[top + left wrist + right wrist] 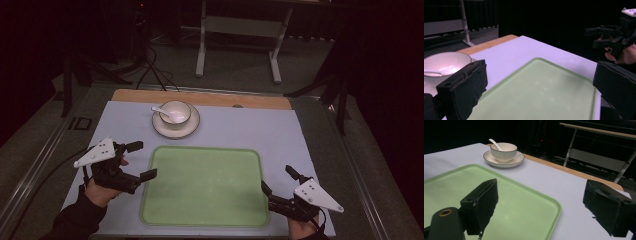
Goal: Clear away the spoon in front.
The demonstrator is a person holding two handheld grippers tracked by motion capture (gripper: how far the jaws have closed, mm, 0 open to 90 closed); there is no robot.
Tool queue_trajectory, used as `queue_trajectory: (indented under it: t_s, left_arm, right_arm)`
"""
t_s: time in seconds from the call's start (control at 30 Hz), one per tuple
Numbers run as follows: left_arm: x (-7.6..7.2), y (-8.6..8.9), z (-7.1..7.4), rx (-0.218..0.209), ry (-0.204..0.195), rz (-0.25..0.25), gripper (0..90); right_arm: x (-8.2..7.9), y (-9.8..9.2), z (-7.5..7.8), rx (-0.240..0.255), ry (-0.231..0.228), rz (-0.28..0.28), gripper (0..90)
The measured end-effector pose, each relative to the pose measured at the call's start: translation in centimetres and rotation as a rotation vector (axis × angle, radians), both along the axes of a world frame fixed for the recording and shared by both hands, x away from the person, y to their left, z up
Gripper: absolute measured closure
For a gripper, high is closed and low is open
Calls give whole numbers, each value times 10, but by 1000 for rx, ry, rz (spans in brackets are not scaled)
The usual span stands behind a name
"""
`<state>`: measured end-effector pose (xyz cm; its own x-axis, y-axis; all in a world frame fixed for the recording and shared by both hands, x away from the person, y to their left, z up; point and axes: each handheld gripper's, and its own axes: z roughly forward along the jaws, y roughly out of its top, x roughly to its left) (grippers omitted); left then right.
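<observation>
Dark room, pale sheet over the desk [300,135]: on it we hold both grippers at the near corners of an empty green tray [202,185]. Our left gripper [141,160] hovers at the tray's left edge with its jaws wide apart and nothing between them; our right gripper [279,180] stands at the tray's right edge, jaws likewise spread and empty. Ahead of both grippers, beyond the tray's far rim, a white bowl [174,112] sits on a saucer [176,127], and a white spoon [161,112] rests inside the bowl, handle leaning toward the left gripper's side. We judge the step in hand to be the approach to bowl and saucer for a transfer onto the tray. To do it well, we would carry one gripper forward over the tray's rim, keep the jaws spread until they straddle the saucer's edge, close firmly, and lift level, since a tilt may slide the bowl or spill the spoon.
</observation>
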<state>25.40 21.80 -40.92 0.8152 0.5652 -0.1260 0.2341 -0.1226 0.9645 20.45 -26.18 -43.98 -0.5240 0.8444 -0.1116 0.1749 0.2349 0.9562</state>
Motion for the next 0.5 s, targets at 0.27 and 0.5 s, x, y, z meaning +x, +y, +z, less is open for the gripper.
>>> queue_trajectory:
  t_s: [0.27,0.5]
  left_arm:
    - [26,-2,10,-1,2,41,0]
    - [56,2,14,-16,10,105,5]
  right_arm:
    - [0,1,0,-3,-1,3,126]
    - [0,2,0,-7,-3,7,126]
